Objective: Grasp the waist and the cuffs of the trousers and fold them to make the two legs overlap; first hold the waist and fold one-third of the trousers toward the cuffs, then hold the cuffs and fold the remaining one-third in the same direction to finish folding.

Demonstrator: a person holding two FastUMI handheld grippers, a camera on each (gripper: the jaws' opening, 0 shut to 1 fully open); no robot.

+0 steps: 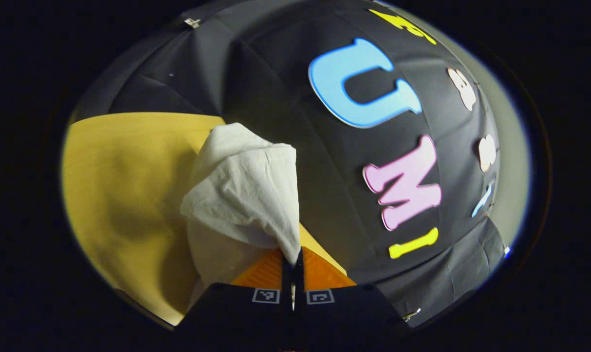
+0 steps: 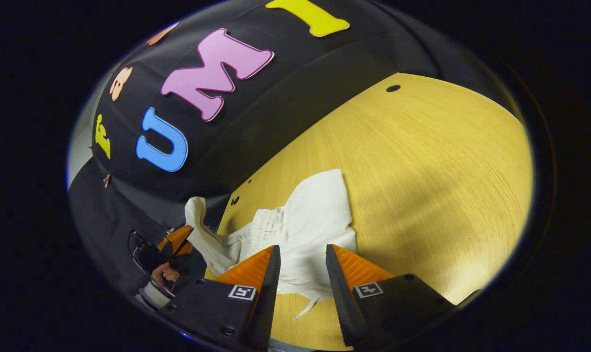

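Left gripper (image 1: 292, 259) clenched on a corner of the white trousers (image 1: 246, 195), cloth lifted and draping off its tips. Right gripper (image 2: 302, 259) released, jaws apart, hovering over the bunched trousers on the yellow table (image 2: 422, 161) near its edge. Fabric looks light, soft, floppy; likely sags and slips, so best pinched at the gathered waistband (image 2: 268, 222). Cuffs and leg layout hard to make out; which end the left holds is unclear.
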